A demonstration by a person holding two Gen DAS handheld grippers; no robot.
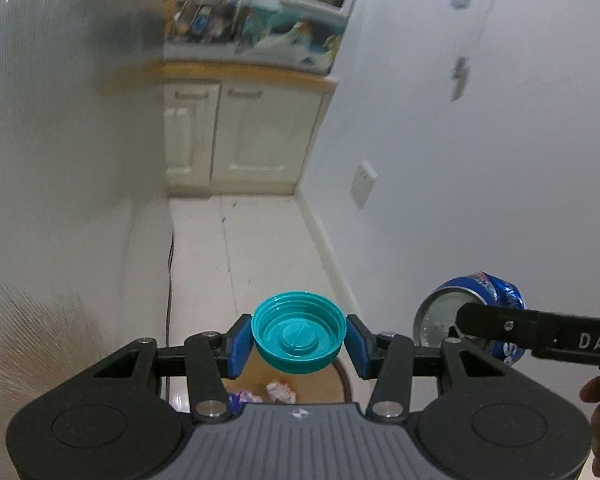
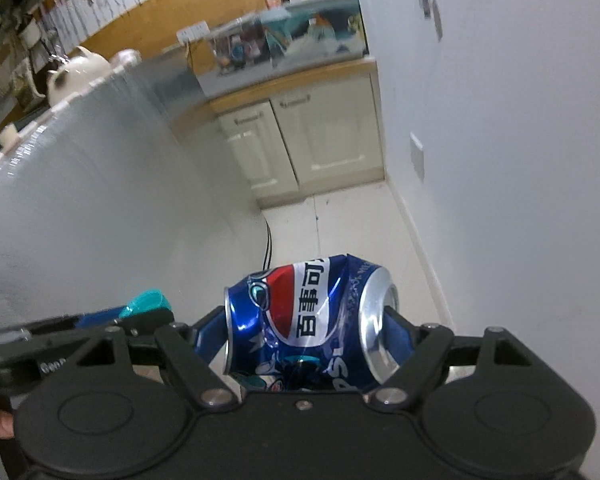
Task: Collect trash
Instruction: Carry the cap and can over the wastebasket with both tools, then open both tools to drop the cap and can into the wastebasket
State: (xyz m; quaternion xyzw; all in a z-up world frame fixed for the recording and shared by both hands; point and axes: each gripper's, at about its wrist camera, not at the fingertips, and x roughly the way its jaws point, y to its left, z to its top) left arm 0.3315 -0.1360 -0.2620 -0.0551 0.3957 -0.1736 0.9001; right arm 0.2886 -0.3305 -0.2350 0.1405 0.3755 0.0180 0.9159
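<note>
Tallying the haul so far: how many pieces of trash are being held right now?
2. A teal cap is clamped in the left tool; a crushed Pepsi can is clamped in the right tool. More may lie unseen below.

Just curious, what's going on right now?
Left claw shut on cap. Right claw shut on can. Nothing in the way.

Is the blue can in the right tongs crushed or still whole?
Crushed. The can has a dented, creased wall and lies sideways, gripped end to end by the right tongs.
</note>
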